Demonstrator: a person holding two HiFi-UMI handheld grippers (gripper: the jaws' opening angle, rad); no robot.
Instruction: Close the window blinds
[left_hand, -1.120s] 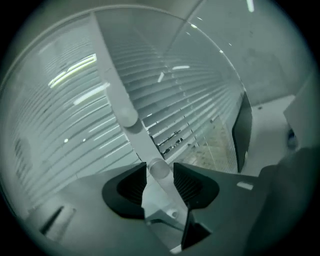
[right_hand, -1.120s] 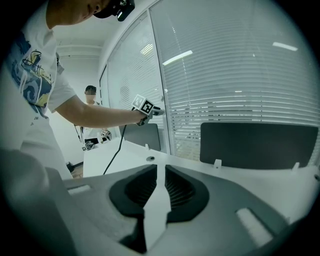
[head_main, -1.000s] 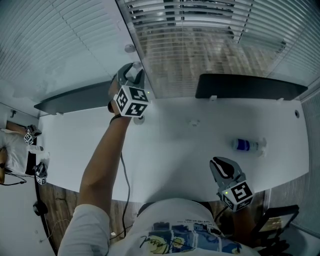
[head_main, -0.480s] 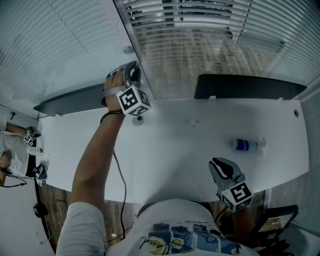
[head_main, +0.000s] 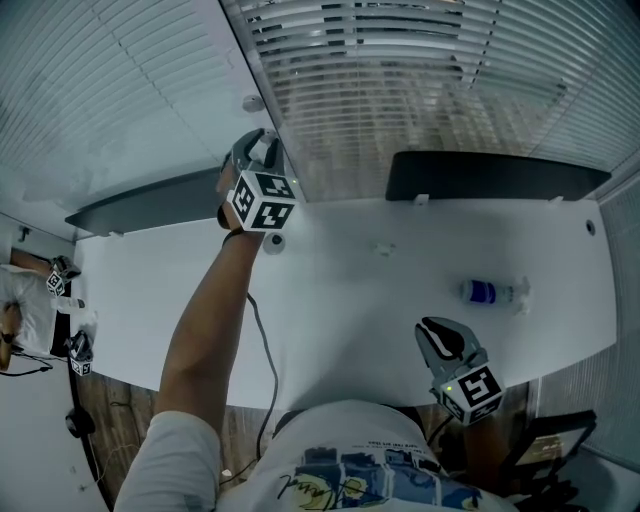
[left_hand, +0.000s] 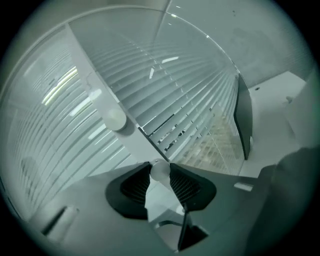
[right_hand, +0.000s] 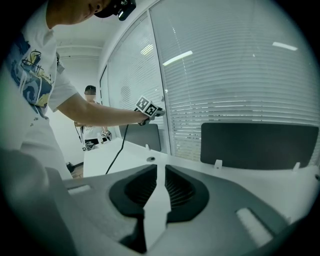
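Note:
My left gripper (head_main: 264, 142) is raised against the white window post (head_main: 240, 60) between the two blinds. In the left gripper view its jaws (left_hand: 160, 171) are shut on a small white round knob (left_hand: 160, 168) on that post. A second knob (left_hand: 114, 119) sits farther along it. The right blind (head_main: 400, 90) has its slats tilted partly apart, and the floor beyond shows through. The slats of the left blind (head_main: 100, 90) lie flat together. My right gripper (head_main: 432, 328) hangs low over the desk's near edge, its jaws (right_hand: 160, 170) shut on nothing.
A white desk (head_main: 340, 300) runs under the window, with a blue-labelled bottle (head_main: 487, 291) lying at its right. Two dark screens (head_main: 495, 172) (head_main: 150, 203) stand along the back edge. A cable hangs from my left gripper. Another person (right_hand: 92, 125) stands at the far left.
My left gripper has closed on the knob and twisted left, then back, while staying at the post. The right gripper has not moved.

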